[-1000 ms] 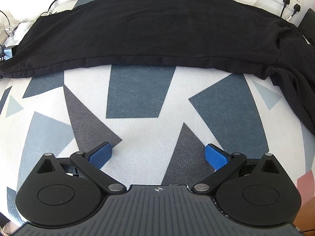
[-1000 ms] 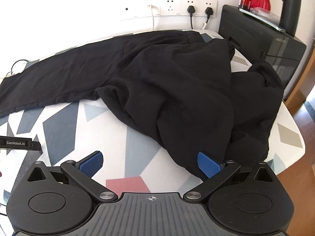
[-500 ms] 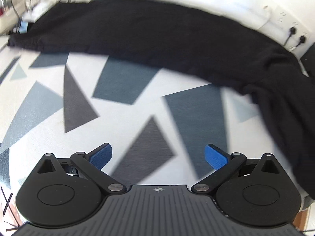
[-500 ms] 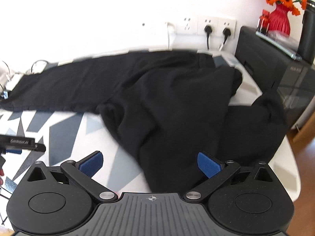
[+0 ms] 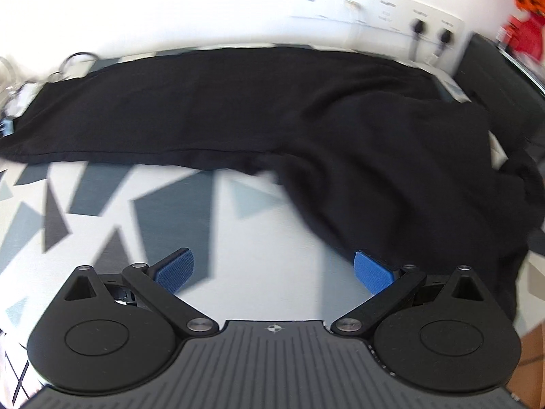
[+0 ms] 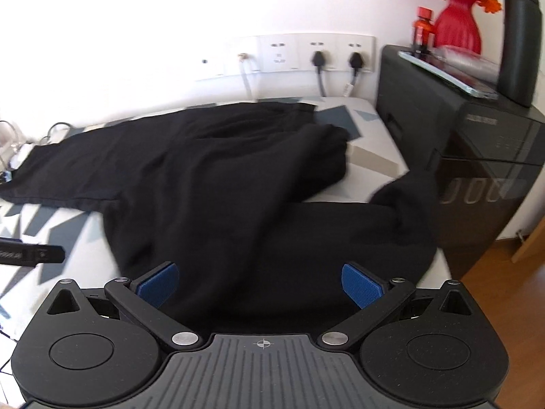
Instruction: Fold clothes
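A black garment [image 5: 272, 109] lies across the far side of a table with a white and grey-blue geometric cover [image 5: 190, 204]. Its right part is bunched and hangs toward the table's right end [image 6: 272, 211]. My left gripper [image 5: 272, 269] is open above the bare cover, its right blue pad [image 5: 371, 272] close to the cloth's near edge. My right gripper [image 6: 260, 284] is open low over the bunched cloth, which fills the gap between its fingers; nothing is pinched.
A black cabinet [image 6: 477, 156] stands at the table's right end, carrying a red vase [image 6: 458, 25], a small red bottle [image 6: 422, 30] and a dark flask [image 6: 519, 37]. Wall sockets with plugs [image 6: 320, 58] are behind. Cables [image 5: 20, 88] lie at far left. The left gripper's tip [image 6: 30, 254] shows at left.
Both grippers have swung to the right. The right one moved over the bunched cloth, now between its fingers. The left one now has the garment's edge beside its right pad.
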Demonstrator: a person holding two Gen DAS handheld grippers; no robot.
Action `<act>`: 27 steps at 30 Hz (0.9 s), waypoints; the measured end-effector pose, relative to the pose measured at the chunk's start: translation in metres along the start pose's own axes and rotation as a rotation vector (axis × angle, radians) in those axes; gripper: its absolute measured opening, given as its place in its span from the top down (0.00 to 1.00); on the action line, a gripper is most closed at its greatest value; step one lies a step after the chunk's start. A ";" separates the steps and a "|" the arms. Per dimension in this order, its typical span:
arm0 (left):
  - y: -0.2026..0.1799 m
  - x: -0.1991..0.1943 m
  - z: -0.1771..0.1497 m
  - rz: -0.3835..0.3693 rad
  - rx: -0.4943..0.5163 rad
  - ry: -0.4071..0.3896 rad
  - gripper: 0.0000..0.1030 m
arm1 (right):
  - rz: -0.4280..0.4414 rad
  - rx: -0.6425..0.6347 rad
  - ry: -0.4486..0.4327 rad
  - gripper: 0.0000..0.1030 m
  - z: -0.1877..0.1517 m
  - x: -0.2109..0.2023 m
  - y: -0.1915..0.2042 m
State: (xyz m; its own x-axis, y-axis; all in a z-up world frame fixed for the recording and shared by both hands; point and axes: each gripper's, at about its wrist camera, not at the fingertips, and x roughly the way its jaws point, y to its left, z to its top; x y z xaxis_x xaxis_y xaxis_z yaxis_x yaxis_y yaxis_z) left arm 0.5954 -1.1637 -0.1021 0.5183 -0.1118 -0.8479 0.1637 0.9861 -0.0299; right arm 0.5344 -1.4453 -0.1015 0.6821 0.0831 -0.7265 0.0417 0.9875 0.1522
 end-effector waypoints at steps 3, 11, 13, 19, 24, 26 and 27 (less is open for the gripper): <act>-0.028 0.002 -0.001 -0.046 0.032 0.020 0.00 | 0.003 0.043 0.010 0.01 -0.003 0.003 -0.024; -0.079 0.016 0.010 -0.152 0.064 0.050 0.00 | -0.100 0.045 0.072 0.01 -0.018 0.020 -0.067; -0.088 0.020 0.012 -0.136 0.076 0.057 0.00 | -0.107 0.027 0.076 0.01 -0.021 0.023 -0.072; -0.099 0.022 0.014 -0.112 0.087 0.063 0.00 | -0.083 0.064 0.067 0.01 -0.022 0.028 -0.086; -0.096 0.024 0.009 -0.117 0.081 0.083 0.00 | -0.080 0.095 0.055 0.01 -0.018 0.035 -0.096; -0.095 0.024 0.006 -0.131 0.074 0.094 0.00 | -0.079 0.108 0.050 0.01 -0.016 0.037 -0.100; -0.094 0.024 0.005 -0.140 0.075 0.098 0.00 | -0.079 0.114 0.047 0.01 -0.015 0.039 -0.102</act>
State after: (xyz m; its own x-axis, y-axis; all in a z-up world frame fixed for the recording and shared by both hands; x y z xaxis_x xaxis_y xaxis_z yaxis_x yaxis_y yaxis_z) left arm 0.5970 -1.2597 -0.1171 0.4021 -0.2312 -0.8860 0.2924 0.9494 -0.1150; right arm 0.5454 -1.5407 -0.1551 0.6383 0.0148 -0.7697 0.1785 0.9697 0.1667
